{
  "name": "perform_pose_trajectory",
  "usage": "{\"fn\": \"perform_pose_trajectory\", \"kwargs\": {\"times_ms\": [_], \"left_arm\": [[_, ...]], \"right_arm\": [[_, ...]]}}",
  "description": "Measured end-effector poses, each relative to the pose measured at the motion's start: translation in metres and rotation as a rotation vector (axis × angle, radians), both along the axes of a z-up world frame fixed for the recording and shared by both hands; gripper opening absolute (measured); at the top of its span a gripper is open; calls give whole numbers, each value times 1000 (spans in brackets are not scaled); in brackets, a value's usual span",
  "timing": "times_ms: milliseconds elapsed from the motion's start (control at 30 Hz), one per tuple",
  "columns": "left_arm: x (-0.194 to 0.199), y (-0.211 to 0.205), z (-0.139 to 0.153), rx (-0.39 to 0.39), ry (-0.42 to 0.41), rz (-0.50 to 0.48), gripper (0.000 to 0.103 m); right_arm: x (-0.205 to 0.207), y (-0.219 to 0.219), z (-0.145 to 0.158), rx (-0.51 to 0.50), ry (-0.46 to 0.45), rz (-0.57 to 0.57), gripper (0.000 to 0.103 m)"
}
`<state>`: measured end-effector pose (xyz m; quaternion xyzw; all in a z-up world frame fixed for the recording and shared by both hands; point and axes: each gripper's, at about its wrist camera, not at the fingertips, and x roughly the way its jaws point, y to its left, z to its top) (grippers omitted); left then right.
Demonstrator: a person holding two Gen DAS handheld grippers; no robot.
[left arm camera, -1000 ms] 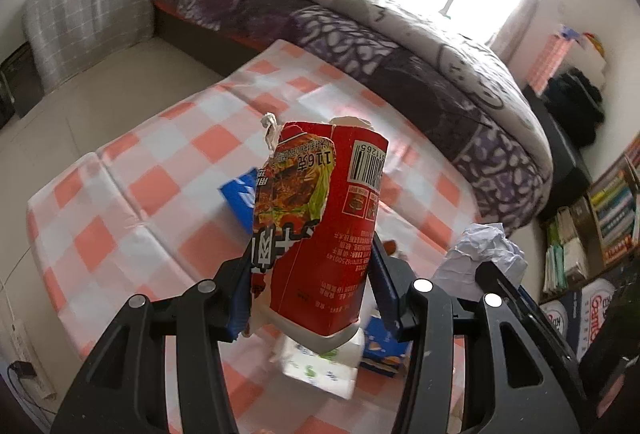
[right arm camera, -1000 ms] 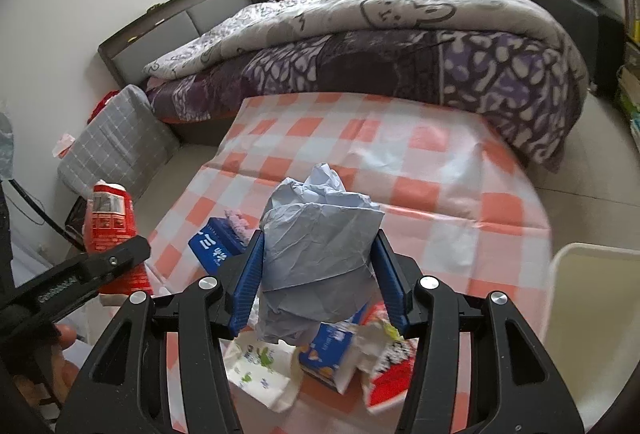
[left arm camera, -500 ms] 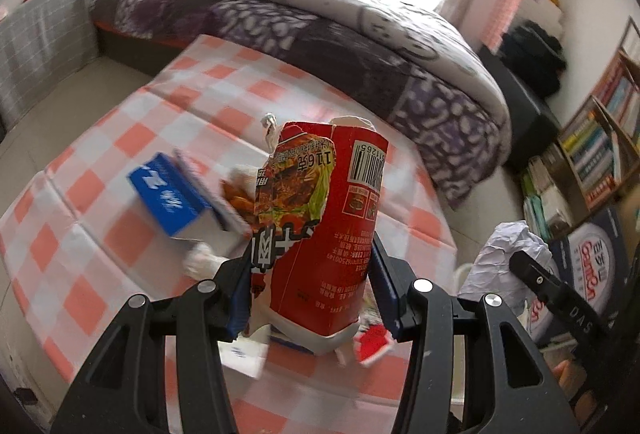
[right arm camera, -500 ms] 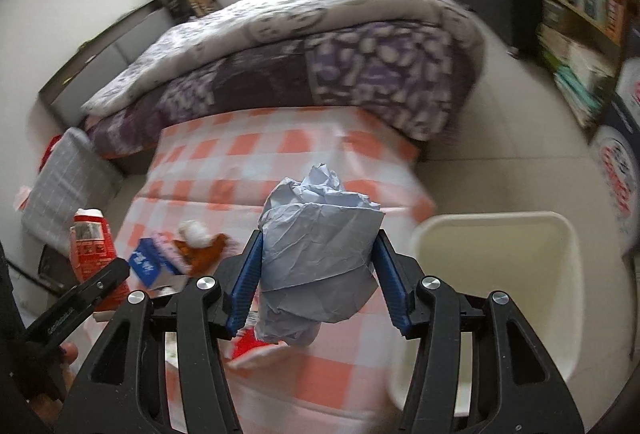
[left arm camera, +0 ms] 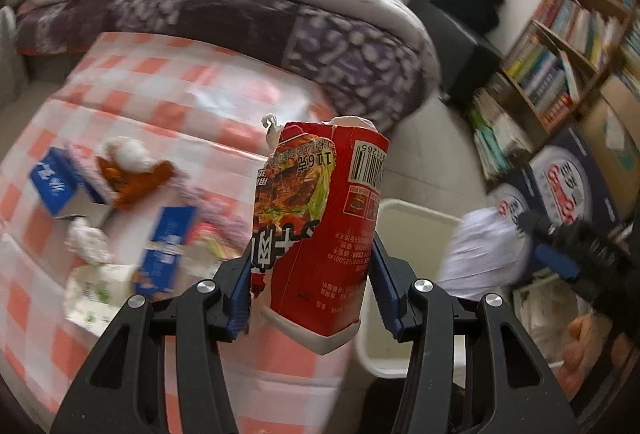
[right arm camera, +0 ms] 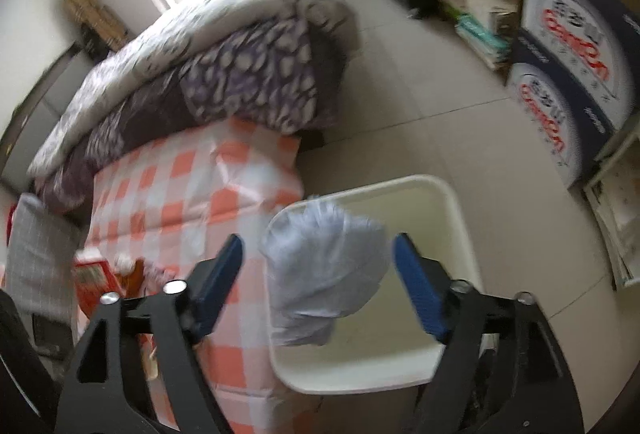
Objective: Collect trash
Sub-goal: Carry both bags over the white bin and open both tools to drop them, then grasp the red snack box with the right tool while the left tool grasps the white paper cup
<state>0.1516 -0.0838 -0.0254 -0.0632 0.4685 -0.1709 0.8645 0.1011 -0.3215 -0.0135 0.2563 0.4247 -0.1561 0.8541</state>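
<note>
Right gripper (right arm camera: 318, 280) jaws just sprung wide, crumpled paper ball (right arm camera: 324, 274) loose between them above the white bin (right arm camera: 452, 218); left gripper (left arm camera: 310, 286) jaws clamped on red noodle carton (left arm camera: 320, 226)

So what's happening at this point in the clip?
A person is clearing litter off a checked cloth with a gripper in each hand. The right gripper has just been opening its jaws over the white bin, and the crumpled paper ball sits loose between them, not pressed by the pads. The left gripper is clamped on a torn red carton, close to the bin. Blue boxes, wrappers and tissue remain on the cloth.
</note>
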Motion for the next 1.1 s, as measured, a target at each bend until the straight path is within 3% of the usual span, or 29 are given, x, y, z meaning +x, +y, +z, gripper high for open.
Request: {"fn": "perform_pose_trajectory", "kwargs": {"times_ms": [200,533,633,667,1100], "left_arm": [[-11,-45,-14,9,19,-104,51],[-29,-95,-29,10,33,-243,53],[-35,-106,-26,-11,1,-280,73],[-37,-108,-24,-16,-13,-283,81],[-40,-95,-20,92,-58,-258,83]], "right_arm": [[-16,-40,5,71,-30,-77,83],[-31,-62,14,67,-70,-106,87],[-34,-68,16,81,-81,-122,87],[-36,-69,16,82,-87,-129,88],[-25,-48,15,65,-73,-79,93]]}}
